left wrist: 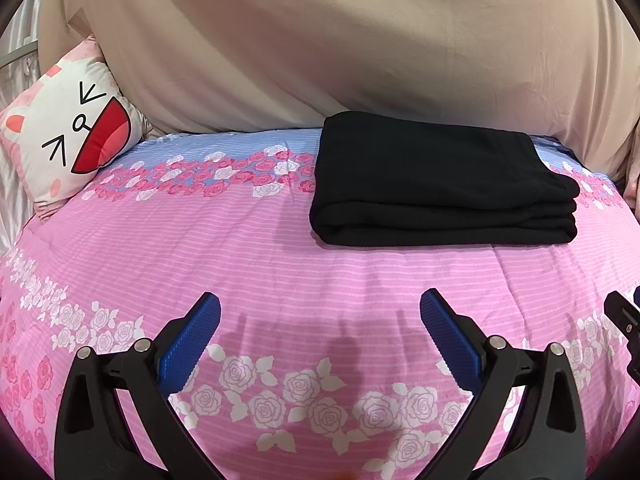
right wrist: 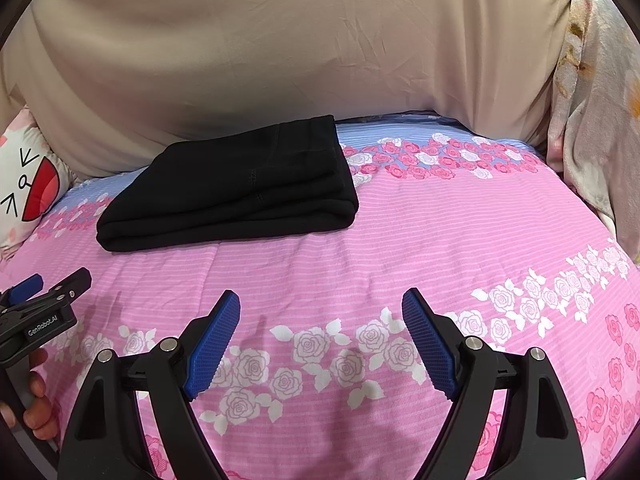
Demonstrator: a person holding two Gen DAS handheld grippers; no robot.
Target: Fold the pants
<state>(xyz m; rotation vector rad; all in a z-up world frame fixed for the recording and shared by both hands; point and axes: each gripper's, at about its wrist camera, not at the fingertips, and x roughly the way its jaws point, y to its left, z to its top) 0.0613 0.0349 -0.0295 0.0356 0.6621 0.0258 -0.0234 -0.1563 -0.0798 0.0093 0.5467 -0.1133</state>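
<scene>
The black pants [left wrist: 440, 184] lie folded into a compact stacked rectangle on the pink floral bedspread [left wrist: 260, 248], far and right of my left gripper. In the right wrist view the pants [right wrist: 232, 196] sit far and to the left. My left gripper [left wrist: 320, 308] is open and empty, held above the bedspread well short of the pants. My right gripper [right wrist: 320, 308] is open and empty too, also short of the pants. The left gripper also shows at the left edge of the right wrist view [right wrist: 44, 292], held by a hand.
A beige sheet [left wrist: 320, 40] hangs behind the bed. A white cat-face cushion [left wrist: 68, 136] leans at the far left. A floral blanket [right wrist: 592, 100] is bunched at the far right. Part of the right gripper [left wrist: 624, 320] shows at the right edge of the left wrist view.
</scene>
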